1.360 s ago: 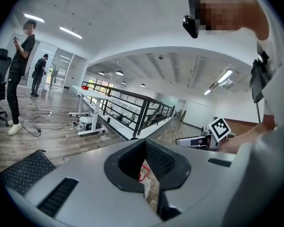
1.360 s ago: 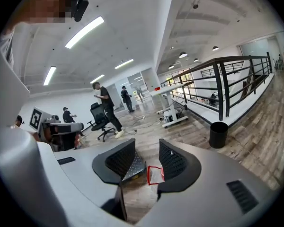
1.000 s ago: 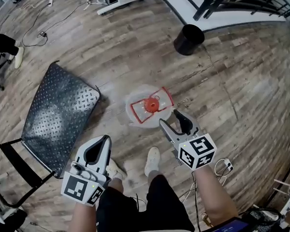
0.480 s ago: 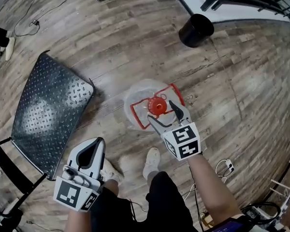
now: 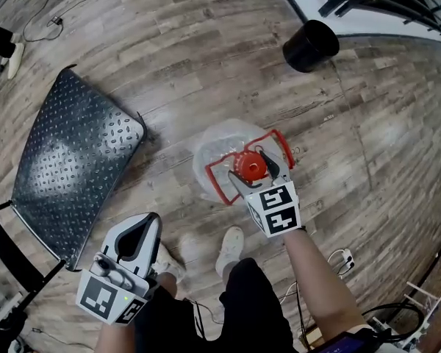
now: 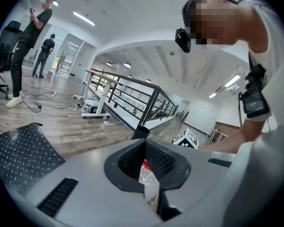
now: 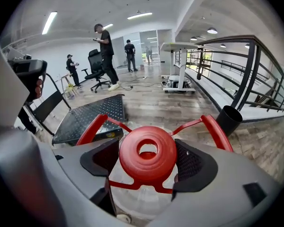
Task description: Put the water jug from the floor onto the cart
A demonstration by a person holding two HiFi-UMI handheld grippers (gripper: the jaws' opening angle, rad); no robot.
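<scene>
Saw the cart (image 5: 73, 160) at the left with no jug on it, the left gripper (image 5: 153, 220) clenched on nothing nearby. Found the water jug (image 5: 213, 149) on the floor (image 5: 353, 123) right of the cart, upright, long axis vertical, red cap (image 5: 248, 168) pointing up. Had just been opening the right gripper (image 5: 255, 169), jaws astride the cap without pressing; judged grip, lift and carry all left.

A wooden floor (image 5: 169, 65) is shown; a clear water jug (image 5: 214, 153), a low metal cart (image 5: 66, 160) and a black bin (image 5: 311, 45) are stood on it, with cables (image 5: 51, 22) laid nearby.
</scene>
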